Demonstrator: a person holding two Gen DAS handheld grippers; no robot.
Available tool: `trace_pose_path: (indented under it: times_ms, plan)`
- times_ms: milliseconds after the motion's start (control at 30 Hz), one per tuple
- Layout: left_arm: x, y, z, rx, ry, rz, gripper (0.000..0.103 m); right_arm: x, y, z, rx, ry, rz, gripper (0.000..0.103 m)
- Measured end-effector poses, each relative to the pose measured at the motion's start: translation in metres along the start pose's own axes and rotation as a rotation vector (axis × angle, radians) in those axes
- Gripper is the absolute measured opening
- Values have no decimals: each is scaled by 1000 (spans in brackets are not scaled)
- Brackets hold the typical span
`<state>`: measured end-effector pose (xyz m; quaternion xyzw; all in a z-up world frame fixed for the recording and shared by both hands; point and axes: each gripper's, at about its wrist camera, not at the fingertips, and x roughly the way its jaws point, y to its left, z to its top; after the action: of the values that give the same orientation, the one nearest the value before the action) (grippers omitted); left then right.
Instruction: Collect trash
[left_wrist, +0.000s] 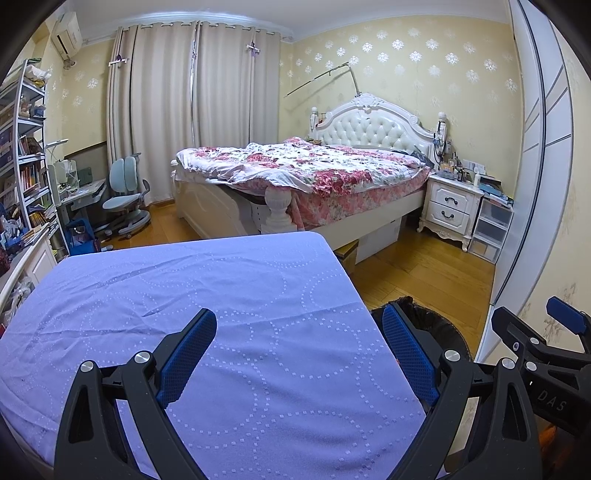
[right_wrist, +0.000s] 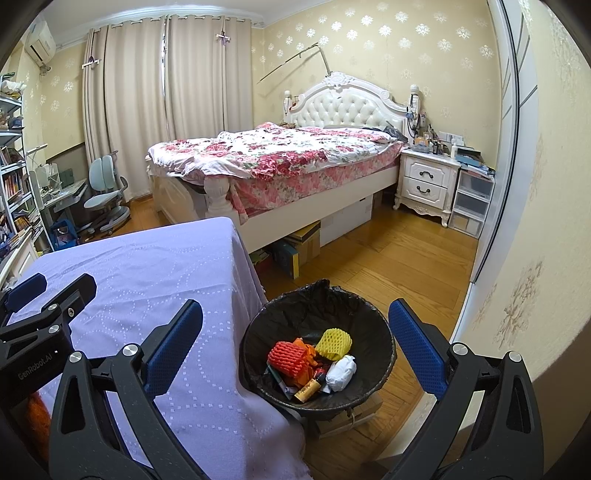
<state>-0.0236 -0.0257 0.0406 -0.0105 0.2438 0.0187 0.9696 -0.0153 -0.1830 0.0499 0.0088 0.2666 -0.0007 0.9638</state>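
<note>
A bin with a black liner (right_wrist: 354, 314) stands on the floor at the right edge of the purple-clothed table (right_wrist: 155, 266). Inside it lie a red foam net (right_wrist: 288, 356), a yellow foam net (right_wrist: 332, 343), a white wad (right_wrist: 341, 373), orange scraps and a small brown bottle (right_wrist: 306, 391). My right gripper (right_wrist: 295, 325) hangs open above the bin, nothing between its fingers. My left gripper (left_wrist: 299, 336) is open over the bare tablecloth (left_wrist: 184, 288), also holding nothing. The bin's rim (left_wrist: 439, 325) peeks out behind the left gripper's right finger. Each gripper shows at the edge of the other's view.
A bed with a floral quilt (right_wrist: 280, 155) stands beyond the table, boxes (right_wrist: 306, 240) stored under it. A white nightstand (right_wrist: 424, 184) and plastic drawers (right_wrist: 472, 203) line the right wall. Shelves, a desk and a blue chair (right_wrist: 103, 199) fill the left. Wooden floor (right_wrist: 399, 251) lies open beside the bin.
</note>
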Motion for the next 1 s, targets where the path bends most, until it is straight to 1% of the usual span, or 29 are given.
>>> trace_pose_path:
  times_ms: [233, 367, 800, 900, 1000]
  plan:
    - [-2, -7, -15, 9, 2, 3, 91, 0, 0, 0, -1, 1, -1, 98]
    - [-1, -6, -19, -9, 1, 1, 91, 0, -1, 1, 0, 0, -1, 98]
    - [-2, 3, -18, -39, 9, -14, 91, 2, 0, -3, -3, 3, 1, 98]
    - [-4, 2, -19, -19, 7, -2, 91, 3, 1, -4, -5, 6, 4, 98]
    - [-3, 8, -17, -30, 17, -2, 91, 4, 8, -8, -15, 11, 11, 98]
